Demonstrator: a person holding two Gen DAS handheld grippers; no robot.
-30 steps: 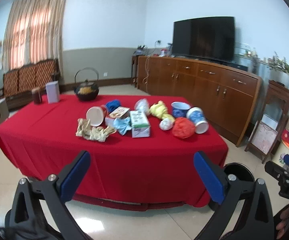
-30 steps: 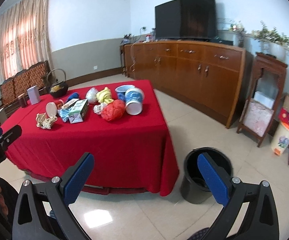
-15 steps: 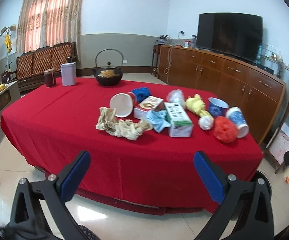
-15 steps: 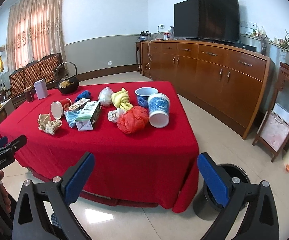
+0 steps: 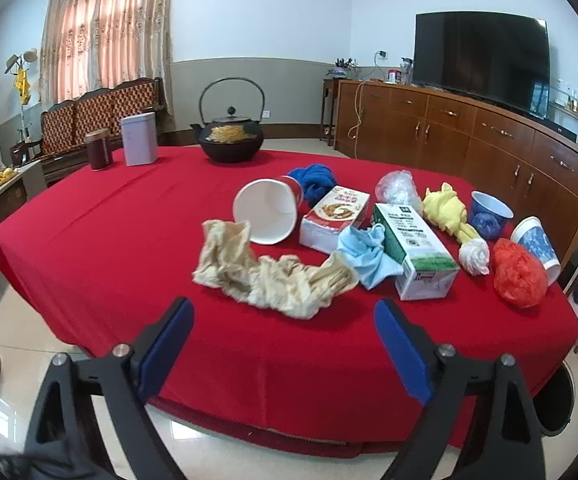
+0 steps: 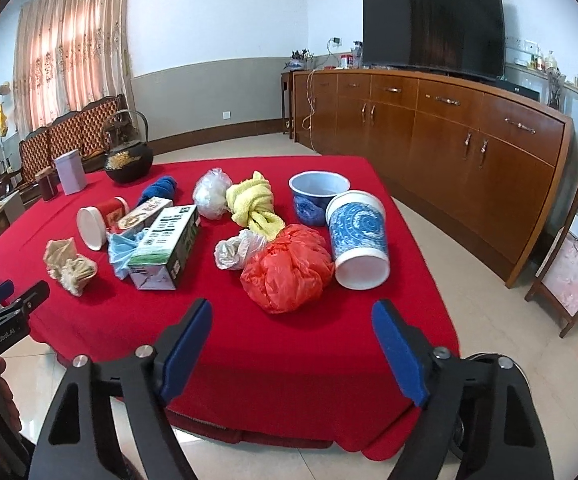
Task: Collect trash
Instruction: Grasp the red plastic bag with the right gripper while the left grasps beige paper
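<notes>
Trash lies on a red-clothed table. In the left wrist view my left gripper hangs at the near edge, short of a crumpled beige rag; its jaws are closing with nothing between them. Behind the rag lie a tipped white cup, a red snack box, a blue mask and a green carton. My right gripper faces a red plastic bag, jaws closing and empty. A blue-patterned cup lies beside the bag.
A black bin stands on the floor by the table's right corner. A black kettle, a tin and a jar stand at the far end. A wooden sideboard with a TV lines the right wall.
Both grippers have come closer to the table, so the trash looks larger. Both pairs of jaws have narrowed somewhat. The left view has swung left, the right view toward the table.
</notes>
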